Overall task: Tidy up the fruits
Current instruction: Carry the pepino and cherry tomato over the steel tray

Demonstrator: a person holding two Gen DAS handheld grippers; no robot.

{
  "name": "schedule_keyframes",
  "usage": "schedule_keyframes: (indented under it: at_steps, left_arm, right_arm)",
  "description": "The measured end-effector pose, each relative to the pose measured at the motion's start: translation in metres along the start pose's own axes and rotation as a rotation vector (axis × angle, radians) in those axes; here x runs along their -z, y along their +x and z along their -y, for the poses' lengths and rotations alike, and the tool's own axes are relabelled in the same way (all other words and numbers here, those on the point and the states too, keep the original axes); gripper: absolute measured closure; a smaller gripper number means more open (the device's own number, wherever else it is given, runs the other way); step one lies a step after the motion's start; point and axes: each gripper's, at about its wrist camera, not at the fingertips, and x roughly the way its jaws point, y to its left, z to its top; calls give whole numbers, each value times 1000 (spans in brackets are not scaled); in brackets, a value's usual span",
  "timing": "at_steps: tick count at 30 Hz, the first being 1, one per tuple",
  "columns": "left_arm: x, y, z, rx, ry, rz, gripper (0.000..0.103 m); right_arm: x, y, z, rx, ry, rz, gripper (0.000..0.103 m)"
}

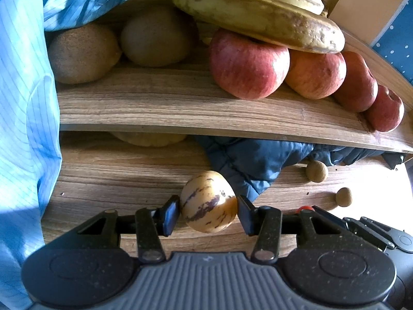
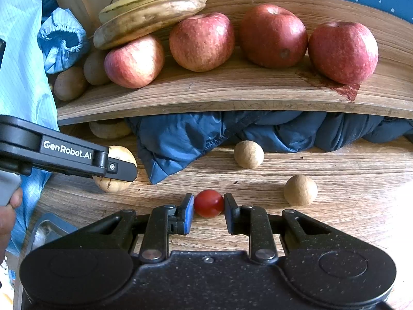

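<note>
Both tongs are bracketing fruit lying on the lower wooden surface (image 2: pixel 335 170), below the shelf (image 2: pixel 232 90) of apples (image 2: pixel 204 41) and bananas (image 2: pixel 152 7). The left tongs (image 1: pixel 207 213) are straddling a pepino melon (image 1: pixel 209 201), pads slightly apart from it; the right tongs (image 2: pixel 208 213) are flanking a cherry tomato (image 2: pixel 208 203), not visibly clamped. Each likely needs closing, then lifting.

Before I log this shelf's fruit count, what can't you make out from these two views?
- Pale fruit under the shelf: left view, the shelf edge hides most of it.
- Bananas: left view, cut off by the top edge; count unclear.
- Kiwis: right view, partly behind the blue sleeve and an apple.
</note>
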Motion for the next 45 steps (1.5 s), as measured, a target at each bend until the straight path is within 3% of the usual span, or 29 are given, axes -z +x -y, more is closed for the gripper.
schedule_keyframes:
  at_steps: [10,27,45]
  left_arm:
    - [9,-12,2,14,3,0,51]
    - [52,-40,53,73,79,13,51]
    - [104,-55,74,43,67,-28,51]
  right_arm:
    - [4,-14,0,-1,-3,8,77]
    - [46,-82,13,33,5,61,77]
    - [99,-118,17,8,-14,22,77]
